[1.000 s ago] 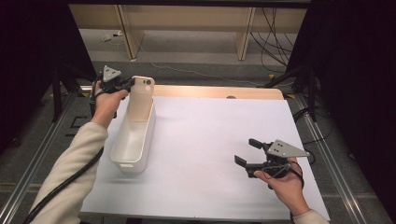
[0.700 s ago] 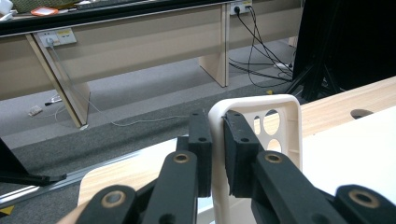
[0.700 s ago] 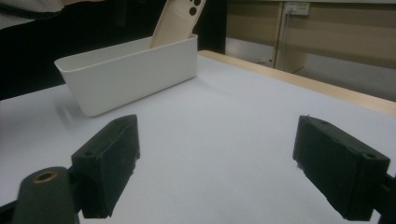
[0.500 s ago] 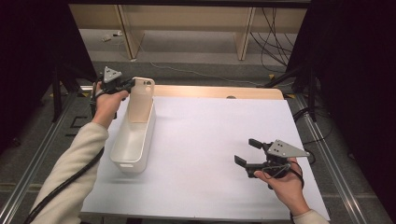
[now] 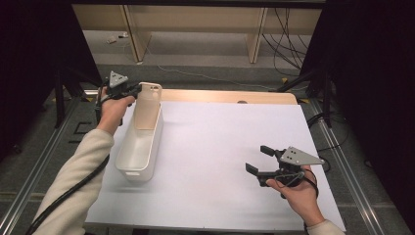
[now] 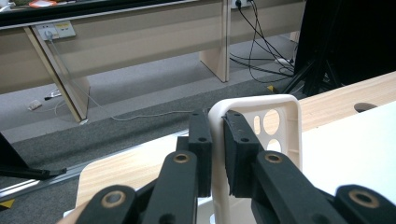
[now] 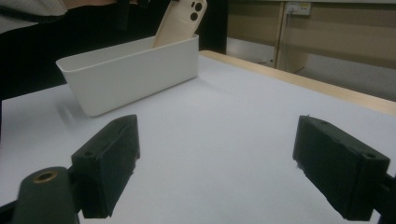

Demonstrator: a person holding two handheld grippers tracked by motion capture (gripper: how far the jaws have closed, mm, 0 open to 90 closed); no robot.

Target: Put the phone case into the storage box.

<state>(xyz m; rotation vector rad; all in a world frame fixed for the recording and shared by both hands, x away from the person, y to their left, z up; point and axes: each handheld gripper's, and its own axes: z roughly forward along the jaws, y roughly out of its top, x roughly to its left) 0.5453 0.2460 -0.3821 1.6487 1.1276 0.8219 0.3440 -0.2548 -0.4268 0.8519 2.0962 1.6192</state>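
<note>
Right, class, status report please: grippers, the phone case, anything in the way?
Left gripper shut on phone case, case leaning in white bin. Right gripper open, low over the white sheet. Nothing in the way.

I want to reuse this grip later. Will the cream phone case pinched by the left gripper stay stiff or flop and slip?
The phone case is a thin shell with camera cut-outs, so probably light and slightly bendy. The left gripper pinches only its edge, so it may pivot. It leans in the white bin, probably toppling if released.
</note>
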